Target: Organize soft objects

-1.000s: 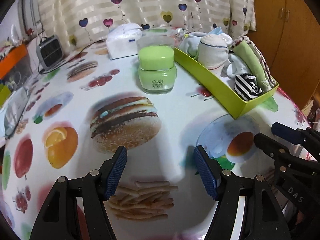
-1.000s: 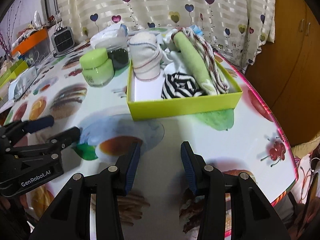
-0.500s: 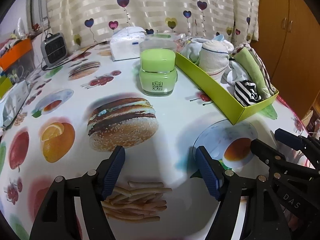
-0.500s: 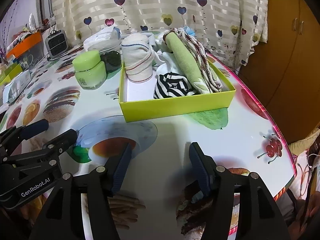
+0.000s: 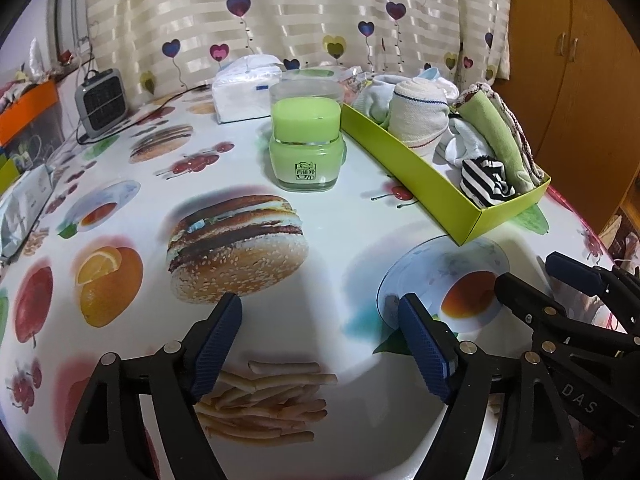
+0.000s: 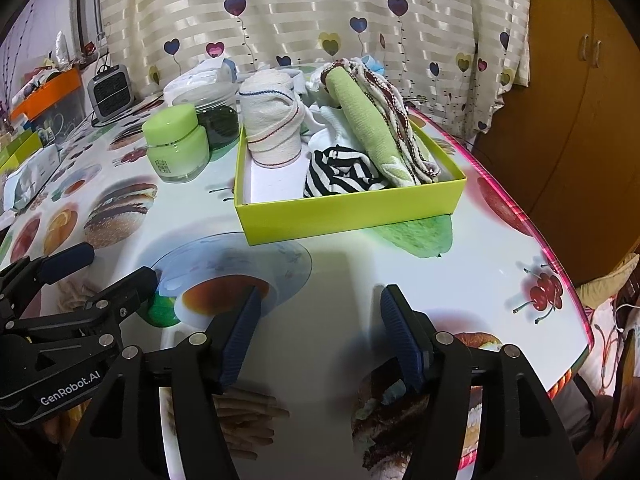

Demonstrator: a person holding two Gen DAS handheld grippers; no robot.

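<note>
Both the left gripper [image 5: 320, 320] and the right gripper [image 6: 318, 312] are held released over the food-print tablecloth [image 5: 340, 220], nothing between the jaws, which have just been widening. Beyond them the lime-green box [image 6: 348, 208] is seen holding a striped sock [image 6: 340, 172], a cream sock roll [image 6: 272, 120] and a green rolled cloth [image 6: 364, 120]. The box floor is shown only by the right wrist view; in both views a green cream jar [image 5: 306, 144] stands just beside the box's left wall.

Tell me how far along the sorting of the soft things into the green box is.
It looks nearly or fully done. The rolled white sock, striped sock and green towel all sit inside the green box. Nothing is in hand: the left hand-held gripper and right hand-held gripper have just been opening, with only tablecloth between their pads. No loose soft item shows outside the box.
</note>
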